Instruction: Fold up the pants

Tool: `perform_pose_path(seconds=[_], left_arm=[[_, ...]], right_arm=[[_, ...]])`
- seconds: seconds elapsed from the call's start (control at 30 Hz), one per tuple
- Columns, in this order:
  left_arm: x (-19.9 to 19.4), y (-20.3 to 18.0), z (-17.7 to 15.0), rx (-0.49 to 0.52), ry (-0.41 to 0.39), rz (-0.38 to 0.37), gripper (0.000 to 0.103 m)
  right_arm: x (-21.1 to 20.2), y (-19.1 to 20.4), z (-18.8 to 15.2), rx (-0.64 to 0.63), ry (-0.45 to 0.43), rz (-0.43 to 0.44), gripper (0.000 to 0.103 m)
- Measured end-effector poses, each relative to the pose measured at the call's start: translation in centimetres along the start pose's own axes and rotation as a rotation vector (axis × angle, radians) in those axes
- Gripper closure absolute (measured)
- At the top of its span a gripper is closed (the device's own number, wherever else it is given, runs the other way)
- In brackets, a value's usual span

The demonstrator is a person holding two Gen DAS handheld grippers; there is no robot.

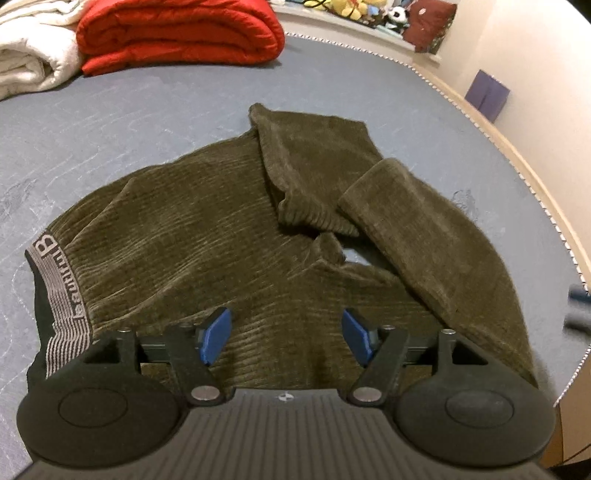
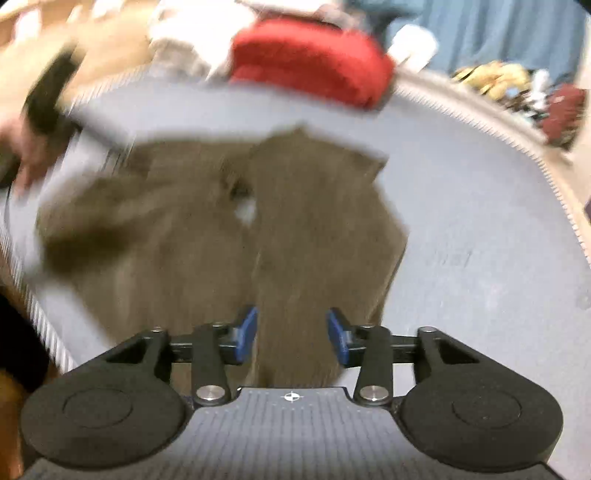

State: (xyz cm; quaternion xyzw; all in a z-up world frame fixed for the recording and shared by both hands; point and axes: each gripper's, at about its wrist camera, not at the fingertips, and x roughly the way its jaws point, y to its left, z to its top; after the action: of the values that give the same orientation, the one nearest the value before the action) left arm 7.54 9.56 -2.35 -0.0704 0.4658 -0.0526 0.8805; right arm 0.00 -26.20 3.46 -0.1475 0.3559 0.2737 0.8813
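Olive-brown corduroy pants (image 1: 207, 236) lie crumpled on the grey-blue mattress (image 1: 110, 129). Their striped grey waistband (image 1: 59, 295) sits at the near left, and both legs are bent back on themselves at the right (image 1: 424, 236). My left gripper (image 1: 288, 336) is open, hovering over the near edge of the pants with nothing between its blue pads. The right wrist view is motion-blurred: the pants (image 2: 295, 229) lie ahead, and my right gripper (image 2: 291, 336) is open over one leg, holding nothing.
A folded red quilt (image 1: 177, 33) and a white blanket (image 1: 29, 55) sit at the far side of the mattress. Plush toys (image 1: 354, 9) line a ledge beyond. The mattress edge (image 1: 535, 192) curves along the right, near a wall.
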Motion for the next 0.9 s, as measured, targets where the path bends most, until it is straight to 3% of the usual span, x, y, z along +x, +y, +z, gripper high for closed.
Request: perform_pose_path(seconds=[0.1, 0.27, 0.4, 0.53, 0.6, 0.63, 0.67, 0.73, 0.9], left_arm=[[0.4, 0.6, -0.1, -0.023, 0.007, 0.019, 0.031], [0.4, 1.3, 0.2, -0.04, -0.002, 0.036, 0.031], [-0.1, 1.9, 0.7, -0.06, -0.017, 0.054, 0.031], [-0.8, 2.3, 1.1, -0.094, -0.024, 0.056, 0.031], [-1.0, 2.2, 1.1, -0.092, -0.024, 0.055, 0.031], [-1.0, 2.1, 1.2, -0.087, -0.023, 0.053, 0.031], [-1.1, 1.9, 1.2, -0.082, -0.023, 0.051, 0.031], [-1.1, 1.6, 1.3, -0.069, -0.023, 0.048, 0.031], [-1.0, 0.7, 0.9, -0.049, -0.026, 0.032, 0.031]], right_arm=[[3.6, 0.0, 2.8, 0.089, -0.031, -0.019, 0.055], [11.5, 4.2, 6.4, 0.039, -0.049, -0.075, 0.055], [17.4, 6.5, 8.5, 0.052, -0.009, -0.095, 0.053], [23.0, 9.6, 9.2, -0.073, 0.049, -0.139, 0.051], [24.6, 10.6, 9.0, -0.141, 0.065, -0.203, 0.054], [25.0, 10.5, 9.0, -0.145, 0.08, -0.224, 0.061], [25.1, 10.2, 9.0, -0.134, 0.089, -0.236, 0.078], [23.9, 8.6, 9.1, -0.075, 0.076, -0.217, 0.096], [14.8, 1.8, 9.2, 0.121, -0.101, -0.244, 0.096]])
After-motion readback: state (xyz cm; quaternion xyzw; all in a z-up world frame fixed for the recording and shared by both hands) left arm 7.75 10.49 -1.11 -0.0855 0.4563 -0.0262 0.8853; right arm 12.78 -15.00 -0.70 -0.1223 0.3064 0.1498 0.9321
